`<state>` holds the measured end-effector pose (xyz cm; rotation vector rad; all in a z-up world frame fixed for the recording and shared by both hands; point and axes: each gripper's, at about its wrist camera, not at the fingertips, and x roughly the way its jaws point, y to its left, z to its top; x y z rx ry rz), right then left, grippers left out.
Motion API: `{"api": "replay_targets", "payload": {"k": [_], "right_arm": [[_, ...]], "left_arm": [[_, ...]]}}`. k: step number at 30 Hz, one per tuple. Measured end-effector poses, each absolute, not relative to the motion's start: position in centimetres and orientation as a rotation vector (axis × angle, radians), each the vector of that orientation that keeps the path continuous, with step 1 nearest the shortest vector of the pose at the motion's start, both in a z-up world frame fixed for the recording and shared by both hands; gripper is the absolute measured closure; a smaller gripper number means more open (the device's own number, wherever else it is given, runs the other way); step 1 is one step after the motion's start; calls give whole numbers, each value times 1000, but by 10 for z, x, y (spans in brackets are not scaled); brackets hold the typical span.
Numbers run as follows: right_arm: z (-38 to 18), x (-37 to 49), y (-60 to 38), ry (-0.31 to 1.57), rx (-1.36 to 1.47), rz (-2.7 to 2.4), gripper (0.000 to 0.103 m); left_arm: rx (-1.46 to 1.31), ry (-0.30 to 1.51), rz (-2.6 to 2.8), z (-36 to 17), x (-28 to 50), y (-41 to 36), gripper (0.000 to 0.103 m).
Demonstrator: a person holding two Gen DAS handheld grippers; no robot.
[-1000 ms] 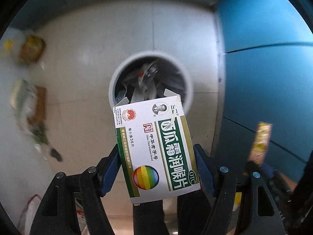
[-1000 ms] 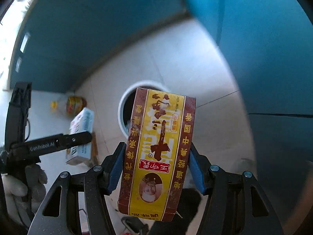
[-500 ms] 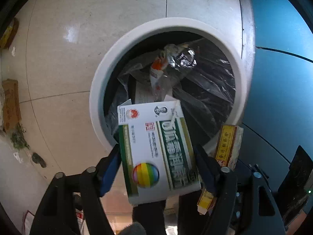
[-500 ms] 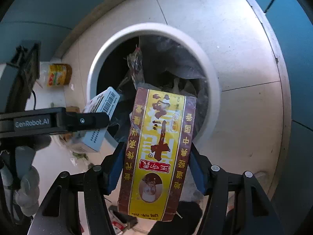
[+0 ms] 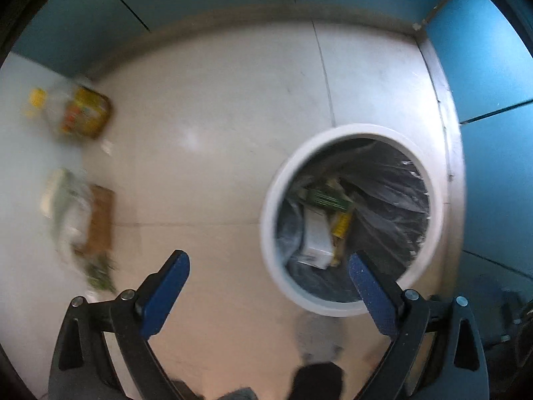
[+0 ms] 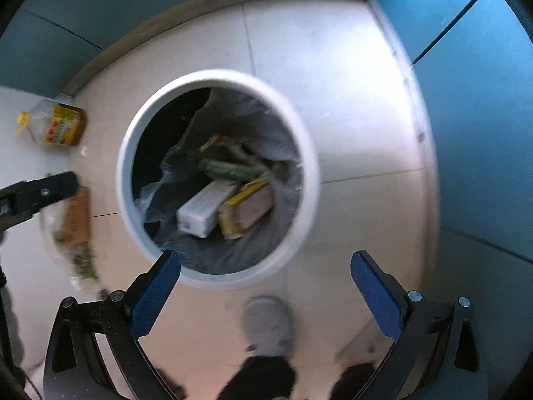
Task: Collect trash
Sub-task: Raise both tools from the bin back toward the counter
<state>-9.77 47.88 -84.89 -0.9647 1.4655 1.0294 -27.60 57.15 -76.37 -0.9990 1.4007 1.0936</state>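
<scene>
White box (image 6: 206,207) & yellow box (image 6: 248,210) side by side in bin (image 6: 301,206) (long axes parallel), both grippers (image 5: 268,283) (image 6: 265,275) just opened wide, empty

Both grippers point straight down at the floor. The left gripper (image 5: 268,286) has its blue-padded jaws spread wide, having just been opening, with nothing between them. The right gripper (image 6: 265,283) is likewise wide apart and empty, its jaws having just opened further. A grey shoe (image 6: 268,325) and dark trouser leg (image 6: 256,378) show below the right gripper.
</scene>
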Motion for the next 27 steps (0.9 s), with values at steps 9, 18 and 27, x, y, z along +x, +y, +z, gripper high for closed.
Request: {"api": "replay_targets", "payload": {"k": [9, 18, 27], "right_arm": [[-781, -96, 471, 1325, -937, 1039, 0], [-654, -97, 445, 1291, -884, 1088, 0], [-497, -91, 407, 1250, -827, 1155, 0]], "left_arm": [[-902, 1353, 1167, -700, -278, 529, 5], [-892, 1299, 1149, -589, -274, 483, 5], [-883, 1206, 1202, -450, -273, 448, 5]]}}
